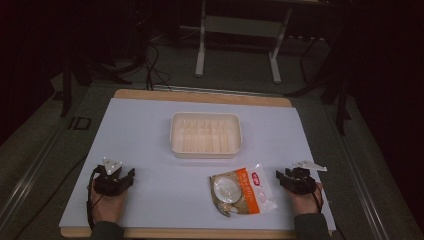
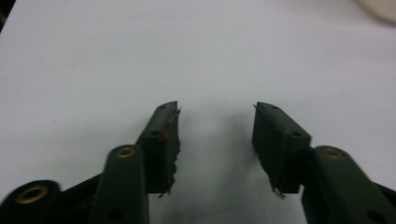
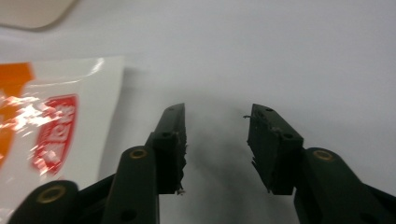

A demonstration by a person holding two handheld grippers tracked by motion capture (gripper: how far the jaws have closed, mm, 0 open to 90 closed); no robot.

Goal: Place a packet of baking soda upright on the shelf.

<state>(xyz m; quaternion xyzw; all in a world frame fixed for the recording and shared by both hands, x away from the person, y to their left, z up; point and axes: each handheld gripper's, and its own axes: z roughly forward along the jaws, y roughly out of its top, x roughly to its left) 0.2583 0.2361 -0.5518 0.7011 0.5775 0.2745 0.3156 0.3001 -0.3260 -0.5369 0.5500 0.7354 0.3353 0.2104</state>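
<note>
I am looking down on a white sheet [image 1: 150,145] covering a wood-edged table [image 1: 200,96], with a dark room and grey floor lying beyond. I am holding the left gripper [image 1: 116,176] and the right gripper [image 1: 288,176] released, nothing sitting between their jaws. The snack packet [image 1: 242,190] is lying just beside the right gripper, with a cream tray [image 1: 205,150] sitting farther back at centre.

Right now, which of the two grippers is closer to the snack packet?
The right gripper: it sits just beside the snack packet with only a narrow strip of white table between them, while the left gripper is far across the table.
</note>
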